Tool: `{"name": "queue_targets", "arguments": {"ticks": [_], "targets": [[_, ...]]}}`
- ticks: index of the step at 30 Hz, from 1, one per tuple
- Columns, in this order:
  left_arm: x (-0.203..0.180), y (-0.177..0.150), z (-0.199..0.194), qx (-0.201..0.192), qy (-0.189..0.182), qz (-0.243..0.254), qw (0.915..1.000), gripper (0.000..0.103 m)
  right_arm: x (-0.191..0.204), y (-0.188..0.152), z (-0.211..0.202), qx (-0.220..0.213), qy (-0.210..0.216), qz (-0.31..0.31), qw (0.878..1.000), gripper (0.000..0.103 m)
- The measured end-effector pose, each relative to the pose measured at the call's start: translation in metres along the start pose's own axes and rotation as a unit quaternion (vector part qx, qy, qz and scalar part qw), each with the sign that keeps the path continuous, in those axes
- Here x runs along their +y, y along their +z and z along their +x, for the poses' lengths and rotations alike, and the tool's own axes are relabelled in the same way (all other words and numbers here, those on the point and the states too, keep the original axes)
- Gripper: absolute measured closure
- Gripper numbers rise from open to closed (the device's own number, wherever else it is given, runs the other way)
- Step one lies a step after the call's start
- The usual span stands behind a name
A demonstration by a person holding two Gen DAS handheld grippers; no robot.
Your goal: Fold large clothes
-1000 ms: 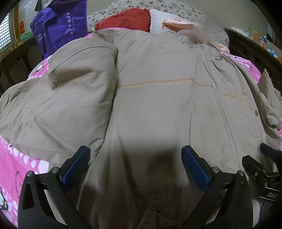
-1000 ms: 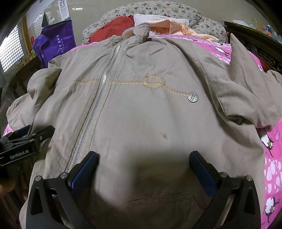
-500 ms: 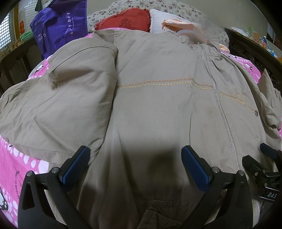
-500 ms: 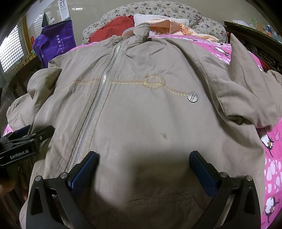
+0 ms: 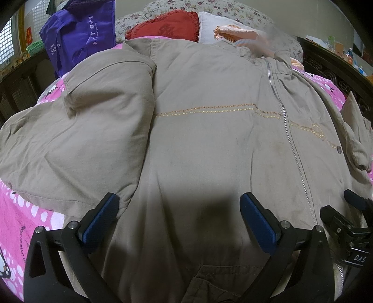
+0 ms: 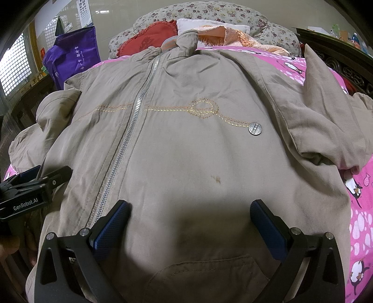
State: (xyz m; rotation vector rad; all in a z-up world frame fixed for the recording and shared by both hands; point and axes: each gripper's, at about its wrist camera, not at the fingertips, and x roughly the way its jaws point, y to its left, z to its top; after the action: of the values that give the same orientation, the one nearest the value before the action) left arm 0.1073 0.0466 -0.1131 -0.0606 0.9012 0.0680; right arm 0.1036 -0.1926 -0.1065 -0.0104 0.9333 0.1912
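Observation:
A large beige zip-up jacket (image 5: pixel 209 144) lies spread front-up on a pink bed, also in the right wrist view (image 6: pixel 186 149). Its left sleeve (image 5: pixel 77 139) is folded over beside the body; its right sleeve (image 6: pixel 326 125) lies bunched at the right. My left gripper (image 5: pixel 179 216) is open and empty just above the hem, left of the zipper (image 5: pixel 296 158). My right gripper (image 6: pixel 191 221) is open and empty above the hem, right of the zipper (image 6: pixel 126 144). Each gripper shows at the edge of the other's view.
The pink penguin-print bedsheet (image 6: pixel 359 223) shows around the jacket. A purple bag (image 5: pixel 79 39) stands at the back left. A red cushion (image 5: pixel 163 26), floral pillows (image 6: pixel 209 11) and an orange cloth (image 6: pixel 233 32) lie at the head. A dark wooden bed frame (image 5: pixel 335 67) runs along the right.

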Motion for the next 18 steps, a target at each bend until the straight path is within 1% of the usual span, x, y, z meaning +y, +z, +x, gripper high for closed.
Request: {"name": "queue_targets", "arguments": {"ticks": [6, 13, 15, 18], "targets": [[-0.001, 0.000, 0.001, 0.002, 0.005, 0.004, 1.0000, 0.000, -0.003, 0.000, -0.001, -0.001, 0.013, 0.008, 1.000, 0.000], [-0.002, -0.001, 0.002, 0.004, 0.006, 0.006, 1.0000, 0.000, -0.001, 0.002, 0.001, 0.005, 0.002, 0.002, 1.000, 0.001], [-0.003, -0.001, 0.000, 0.004, 0.005, 0.006, 1.0000, 0.000, -0.002, 0.002, 0.000, 0.015, 0.006, 0.005, 1.000, 0.001], [-0.002, -0.004, -0.008, 0.026, -0.008, 0.019, 0.9994, 0.000, -0.004, -0.002, -0.007, 0.039, 0.025, 0.010, 0.999, 0.000]]}}
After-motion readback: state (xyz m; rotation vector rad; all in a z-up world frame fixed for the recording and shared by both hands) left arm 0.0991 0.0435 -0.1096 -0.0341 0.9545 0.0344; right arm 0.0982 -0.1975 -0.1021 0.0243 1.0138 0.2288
